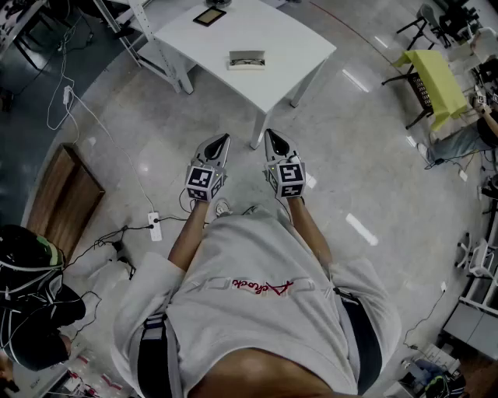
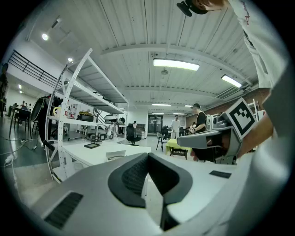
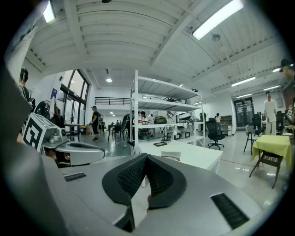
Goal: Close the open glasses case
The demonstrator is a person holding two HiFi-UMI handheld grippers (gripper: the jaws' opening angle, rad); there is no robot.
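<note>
Grey sweatshirt (image 1: 249, 311) fills the bottom of the head view, both arms reaching up-frame over a glossy grey floor (image 1: 350, 171). At frame centre, the left gripper (image 1: 220, 146) and right gripper (image 1: 273, 144) sit side by side, close but apart, their noses aimed at the top of the frame. Each gripper's own view shows its dark ribbed pads pressed together at the tips, with nothing pinched between them. A white power strip (image 1: 154, 225) lies on the floor at left of the grippers, and a wooden board (image 1: 66, 190) lies further toward the left edge. Beyond the grippers, at upper centre, stands a white table (image 1: 288, 47), its near corner just above their tips. The open case (image 1: 247, 60) rests on it near the middle, well clear of both grippers; it appears small and pale just left of the left gripper's pads in that view (image 2: 115, 155) and just right of the right gripper's pads (image 3: 171, 156). A dark flat panel (image 1: 209, 16) lies at the table's far edge. At upper right stands a yellow table (image 1: 432, 78).
</note>
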